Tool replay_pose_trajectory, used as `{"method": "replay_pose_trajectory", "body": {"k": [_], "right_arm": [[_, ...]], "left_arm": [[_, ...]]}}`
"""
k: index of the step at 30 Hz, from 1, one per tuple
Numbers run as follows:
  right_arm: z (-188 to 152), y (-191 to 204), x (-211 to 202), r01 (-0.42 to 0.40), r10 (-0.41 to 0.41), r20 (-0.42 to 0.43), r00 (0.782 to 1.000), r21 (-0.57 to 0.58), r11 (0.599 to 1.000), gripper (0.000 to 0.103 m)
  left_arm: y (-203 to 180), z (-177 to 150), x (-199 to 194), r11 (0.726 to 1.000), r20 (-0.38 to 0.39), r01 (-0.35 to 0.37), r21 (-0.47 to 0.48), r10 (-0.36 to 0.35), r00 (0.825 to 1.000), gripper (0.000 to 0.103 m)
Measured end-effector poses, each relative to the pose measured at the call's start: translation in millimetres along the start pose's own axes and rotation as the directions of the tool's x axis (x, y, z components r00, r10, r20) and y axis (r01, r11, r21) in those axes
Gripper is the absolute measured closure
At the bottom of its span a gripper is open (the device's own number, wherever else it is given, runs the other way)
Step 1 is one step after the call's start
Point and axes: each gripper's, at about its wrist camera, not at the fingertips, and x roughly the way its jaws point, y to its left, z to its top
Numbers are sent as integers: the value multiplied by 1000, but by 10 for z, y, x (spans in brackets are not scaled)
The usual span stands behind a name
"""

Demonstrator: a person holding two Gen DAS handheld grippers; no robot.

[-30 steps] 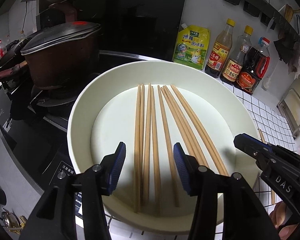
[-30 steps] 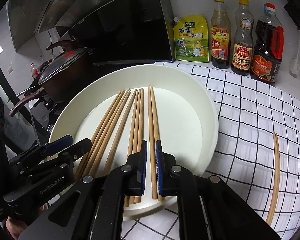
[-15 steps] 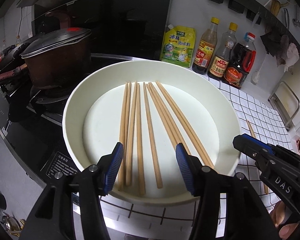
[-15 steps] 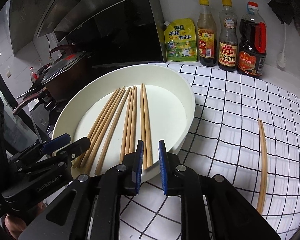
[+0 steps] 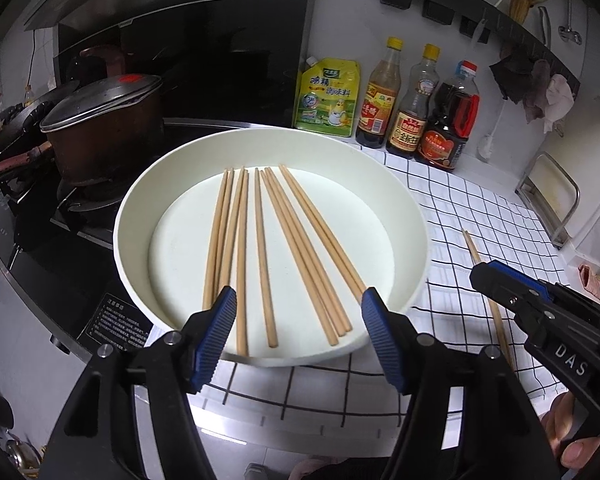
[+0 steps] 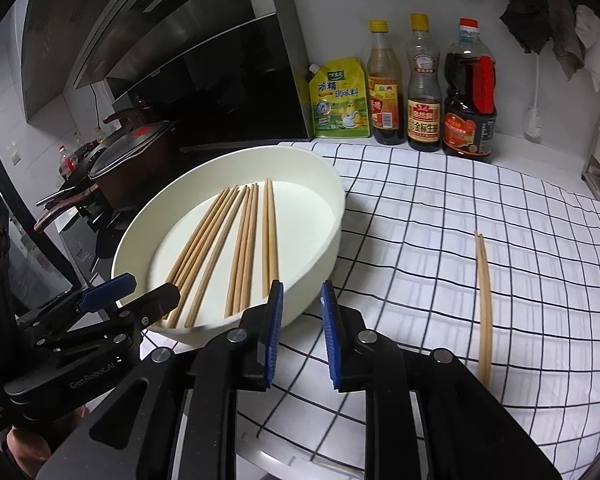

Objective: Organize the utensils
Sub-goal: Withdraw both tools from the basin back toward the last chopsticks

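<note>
The left gripper (image 5: 298,330) hovered at the near rim of a wide white basin (image 5: 132,216), its blue-padded fingers (image 5: 216,334) spread far apart and holding nothing, the pads framing the near ends of the chopsticks (image 5: 260,252) without touching them. The right gripper (image 6: 302,334) sat just beside the basin's right wall over the checked cloth (image 6: 440,240) that covered the tabletop, its fingers (image 6: 274,334) parted by a moderate gap and likewise empty. About ten wooden chopsticks lay flat on the basin floor, their long axes running from the near rim toward the back wall; the left ones lay nearly parallel, while those on the right fanned out slightly, leaning to the near right. A separate pair of chopsticks (image 6: 484,300) rested on the cloth well apart from the basin on its right, side by side and pointing the same near-to-far way. Against the back wall stood a yellow seasoning pouch (image 6: 340,100), two yellow-capped sauce bottles (image 6: 384,88) and a larger dark soy sauce bottle (image 6: 470,96) with a red handle. To the left of the basin, a lidded brown pot (image 5: 104,128) sat on the stove.
</note>
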Motion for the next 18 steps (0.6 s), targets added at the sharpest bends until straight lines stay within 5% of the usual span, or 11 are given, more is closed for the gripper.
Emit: {"method": "replay_pose_trajectory", "body": {"k": [18], "right_arm": [[-519,-1028,-332,174,-172,-42,984,46,984,72]], "left_arm": [[-803,-324,37,994,-36,85,72,-82,996,21]]}}
